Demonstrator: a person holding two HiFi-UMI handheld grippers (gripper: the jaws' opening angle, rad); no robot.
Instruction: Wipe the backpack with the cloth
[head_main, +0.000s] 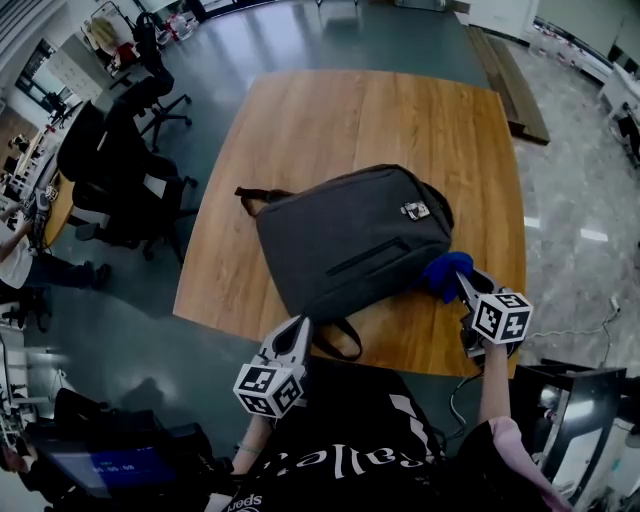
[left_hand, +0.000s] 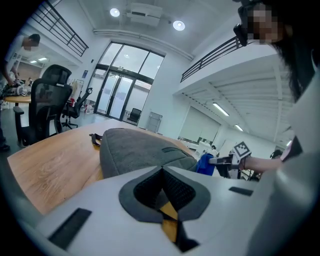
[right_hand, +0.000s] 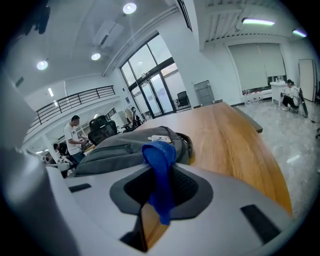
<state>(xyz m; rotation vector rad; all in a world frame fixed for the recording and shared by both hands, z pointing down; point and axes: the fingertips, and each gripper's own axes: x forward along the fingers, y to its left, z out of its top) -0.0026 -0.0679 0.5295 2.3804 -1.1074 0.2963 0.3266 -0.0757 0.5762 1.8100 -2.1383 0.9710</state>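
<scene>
Right gripper view is showing your right hand-held gripper (right_hand: 161, 186) pinching the limp blue cloth (right_hand: 159, 150) by a fold, against the soft-looking backpack (head_main: 345, 240) lying flat on the worktop (head_main: 400, 120); your left hand-held gripper (left_hand: 162, 172) is sitting closed, empty.

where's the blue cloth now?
Head view, lower right: blue cloth pinched in the right claw, at the right side of the dark grey backpack on the wooden table.

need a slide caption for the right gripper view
Right gripper clamps a blue cloth, facing the grey backpack on the wooden table.
</scene>
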